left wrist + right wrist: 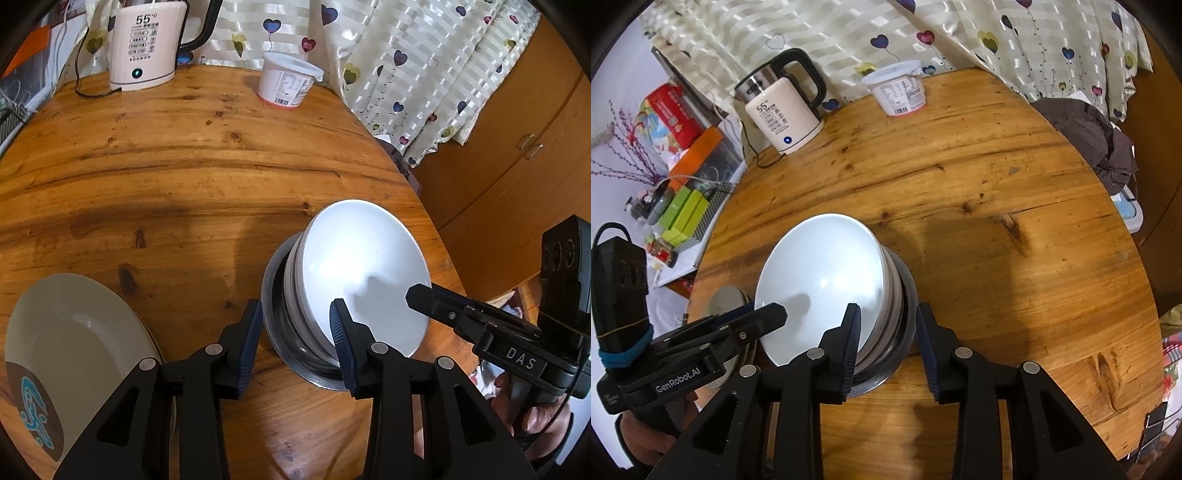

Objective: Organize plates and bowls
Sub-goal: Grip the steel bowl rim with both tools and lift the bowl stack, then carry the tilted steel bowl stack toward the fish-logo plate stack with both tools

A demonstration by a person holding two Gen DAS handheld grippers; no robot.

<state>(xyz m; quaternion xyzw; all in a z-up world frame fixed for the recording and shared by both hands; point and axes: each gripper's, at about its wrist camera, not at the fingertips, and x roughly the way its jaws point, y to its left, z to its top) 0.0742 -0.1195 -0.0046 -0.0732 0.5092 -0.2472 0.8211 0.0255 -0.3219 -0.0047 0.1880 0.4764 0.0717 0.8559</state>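
Note:
A stack of bowls stands on the round wooden table (184, 166): a white bowl (365, 273) on top, other bowls under it, and a steel bowl (284, 332) at the bottom. My left gripper (295, 332) is open, its fingers straddling the left rim of the stack. My right gripper (886, 343) is open, straddling the right side of the same stack (827, 269). A cream plate (74, 350) with a brown and blue mark lies left of the stack, apart from both grippers; it shows partly in the right wrist view (727, 299).
A pink kettle (146, 44) reading 55 and a white lidded tub (288, 81) stand at the table's far edge. Heart-patterned curtains (424, 74) hang behind. A dark cloth (1089, 140) lies at the table's right edge. Boxes and clutter (676, 184) sit on a shelf to the left.

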